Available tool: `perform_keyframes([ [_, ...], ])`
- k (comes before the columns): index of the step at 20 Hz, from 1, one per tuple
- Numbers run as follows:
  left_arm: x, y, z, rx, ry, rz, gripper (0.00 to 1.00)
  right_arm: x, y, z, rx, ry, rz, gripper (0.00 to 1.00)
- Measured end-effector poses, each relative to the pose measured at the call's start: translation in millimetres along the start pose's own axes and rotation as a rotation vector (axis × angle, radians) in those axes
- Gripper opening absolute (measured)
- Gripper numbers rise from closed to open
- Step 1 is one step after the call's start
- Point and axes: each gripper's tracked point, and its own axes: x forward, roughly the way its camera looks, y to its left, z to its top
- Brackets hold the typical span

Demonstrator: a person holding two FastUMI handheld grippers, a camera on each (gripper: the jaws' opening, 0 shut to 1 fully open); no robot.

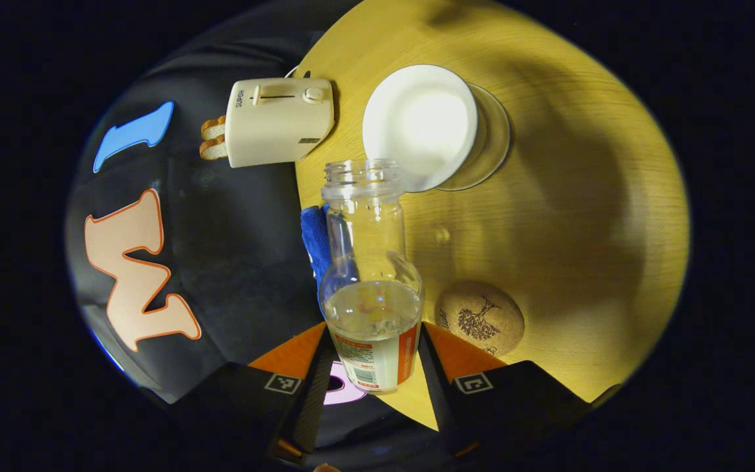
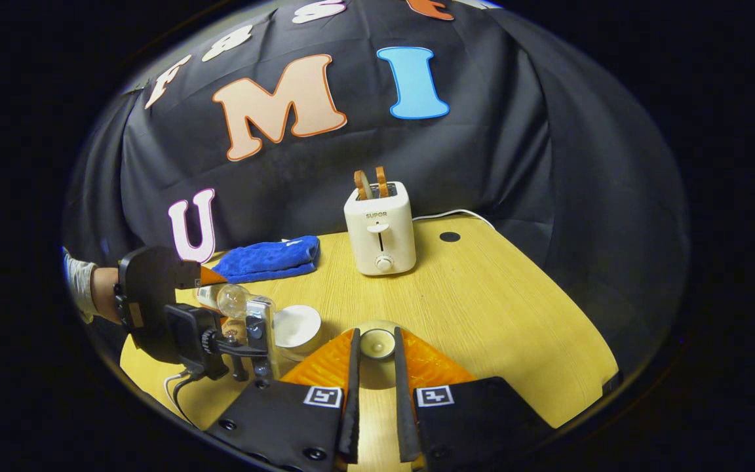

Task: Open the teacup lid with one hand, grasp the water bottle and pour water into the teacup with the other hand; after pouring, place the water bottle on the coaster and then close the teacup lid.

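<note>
My right gripper [image 2: 376, 367] carries square black-and-white markers and screws; my left gripper [image 2: 220, 282] trails cables beside a grey sleeve [image 2: 78, 283].

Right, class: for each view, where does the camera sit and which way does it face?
Left gripper view: on the left gripper, tilted down at the teacup; its fingers clamp the water bottle.
Right gripper view: on the right gripper, facing the toaster; its fingers hold the lid.
Shared: toaster, teacup, water bottle.
</note>
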Motion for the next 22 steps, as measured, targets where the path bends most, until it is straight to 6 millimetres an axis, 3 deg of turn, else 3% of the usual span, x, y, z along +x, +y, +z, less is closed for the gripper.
perform_keyframes([
  [14, -10.4, 19.7, -2.5, 0.241, 0.105, -0.015, 0.68, 3.2, -10.4, -3.7, 0.012, 0.005, 0.012, 0.29],
  [22, -19.3, 32.4, -4.7, 0.340, 0.159, -0.016, 0.69, 2.8, -6.6, -7.4, 0.025, 0.002, 0.032, 0.29],
])
